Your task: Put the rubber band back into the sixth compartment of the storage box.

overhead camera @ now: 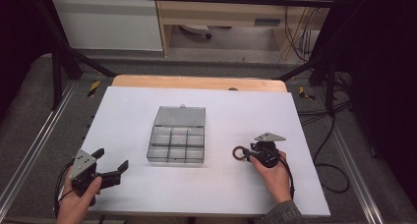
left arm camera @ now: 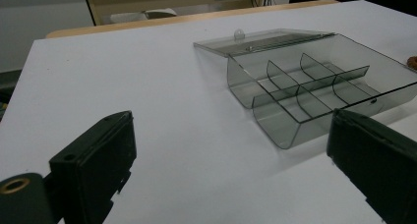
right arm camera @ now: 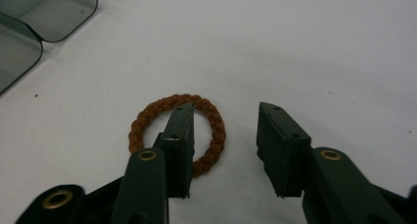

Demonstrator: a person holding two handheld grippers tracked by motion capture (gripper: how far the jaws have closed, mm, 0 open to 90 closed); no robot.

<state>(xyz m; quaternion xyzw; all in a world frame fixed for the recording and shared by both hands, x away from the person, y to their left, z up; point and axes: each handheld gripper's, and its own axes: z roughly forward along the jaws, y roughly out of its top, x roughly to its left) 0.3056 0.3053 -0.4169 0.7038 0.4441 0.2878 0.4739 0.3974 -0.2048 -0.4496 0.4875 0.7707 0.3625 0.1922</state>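
My right gripper point(right arm camera: 223, 135) straddles 1 side of the brown braided ring point(right arm camera: 147, 117) on the white table point(overhead camera: 147, 106), jaws part-open, not gripping. Left gripper point(overhead camera: 112, 166) gapes wide, empty, near the clear box point(overhead camera: 178, 135).

We see two black grippers, the left gripper point(overhead camera: 112, 165) and right gripper point(overhead camera: 246, 155), each topped by a grey three-cornered plate with small holes. Brass eyelets sit near the flat jaws. Black cables trail back, and one sleeve point(overhead camera: 282, 213) is grey-checked.
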